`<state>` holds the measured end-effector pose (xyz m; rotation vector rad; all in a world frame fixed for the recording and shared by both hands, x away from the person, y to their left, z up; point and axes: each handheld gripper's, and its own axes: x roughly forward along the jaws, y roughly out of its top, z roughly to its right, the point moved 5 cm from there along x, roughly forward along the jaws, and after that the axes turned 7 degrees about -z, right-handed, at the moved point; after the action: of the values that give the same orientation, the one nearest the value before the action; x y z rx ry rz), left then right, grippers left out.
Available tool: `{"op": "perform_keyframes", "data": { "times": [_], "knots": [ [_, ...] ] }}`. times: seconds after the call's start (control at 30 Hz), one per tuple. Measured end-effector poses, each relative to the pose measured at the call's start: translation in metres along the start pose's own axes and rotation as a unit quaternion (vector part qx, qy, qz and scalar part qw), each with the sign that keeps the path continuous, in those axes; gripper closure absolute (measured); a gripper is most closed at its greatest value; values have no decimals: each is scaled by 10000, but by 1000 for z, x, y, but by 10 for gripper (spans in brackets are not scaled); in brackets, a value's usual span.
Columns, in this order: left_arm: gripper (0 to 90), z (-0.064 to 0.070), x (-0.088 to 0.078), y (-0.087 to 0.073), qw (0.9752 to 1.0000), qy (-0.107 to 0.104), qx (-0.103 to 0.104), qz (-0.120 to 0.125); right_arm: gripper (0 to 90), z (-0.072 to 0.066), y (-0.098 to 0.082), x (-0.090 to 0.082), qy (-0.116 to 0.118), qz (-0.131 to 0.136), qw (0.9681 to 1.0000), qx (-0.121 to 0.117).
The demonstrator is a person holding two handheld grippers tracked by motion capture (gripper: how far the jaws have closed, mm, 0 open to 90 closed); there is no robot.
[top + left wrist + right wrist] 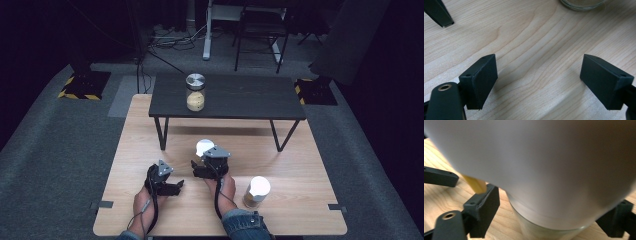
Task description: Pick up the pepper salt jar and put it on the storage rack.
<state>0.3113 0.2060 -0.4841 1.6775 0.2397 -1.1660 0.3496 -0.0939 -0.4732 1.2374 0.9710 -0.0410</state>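
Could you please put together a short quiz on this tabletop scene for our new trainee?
1. True or false: the left tool is holding a jar.
2. The metal-lidded jar stands on: A) the wooden table, B) the small black table, C) the floor.
3. What sits between the jaws of the right tool?

Key:
1. False; its jaws stand wide apart over bare wood.
2. B.
3. A white-lidded jar.
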Motion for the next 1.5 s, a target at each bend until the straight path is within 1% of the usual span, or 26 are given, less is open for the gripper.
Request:
{"op": "perform_keyframes", "data": {
  "times": [0.17, 0.2, 0.23, 0.4, 0.53, 0.63, 0.7, 0.87, 0.97, 1.07, 1.33, 1.5],
  "knots": [
    [145, 0, 0, 0, 10000, -1, 0, 2, 253, 4, -1, 2, -9, -40, 10000, 38],
    [145, 0, 0, 0, 10000, -2, 0, 2, 280, 4, -2, 2, -28, -30, 10000, 39],
    [145, 0, 0, 0, 10000, -7, 6, 4, 287, 4, -3, 1, -40, -17, 10000, 39],
    [145, -1, 0, 0, 10000, -5, 20, -5, 299, 3, -3, 0, -68, -14, 9999, -92],
    [146, -1, 0, 0, 10000, -3, 20, -4, 300, 3, -1, -1, -74, -47, 9999, -107],
    [145, -1, 0, 0, 10000, -4, 22, 0, 300, 3, -1, -6, -32, -32, 10000, -81],
    [145, -1, 0, 0, 10000, -4, 22, 0, 300, 3, 0, -10, 15, 8, 10000, -39],
    [145, 0, 0, -1, 10000, -6, 7, 6, 300, 3, 7, -25, 12, 26, 10000, -16],
    [145, 0, 0, -1, 10000, -2, 6, 12, 299, 3, 11, -36, 7, 58, 10000, 18],
    [145, 0, 0, 0, 10000, -1, 5, 9, 300, 6, 13, -47, 48, 107, 9999, 79],
    [145, 0, 0, 0, 10000, 7, -11, 6, 300, 6, 22, -77, 34, 207, 9998, 74],
    [145, 0, 0, 0, 10000, 12, -15, 7, 300, 6, 28, -91, 163, 268, 9994, 108]
  ]
}}
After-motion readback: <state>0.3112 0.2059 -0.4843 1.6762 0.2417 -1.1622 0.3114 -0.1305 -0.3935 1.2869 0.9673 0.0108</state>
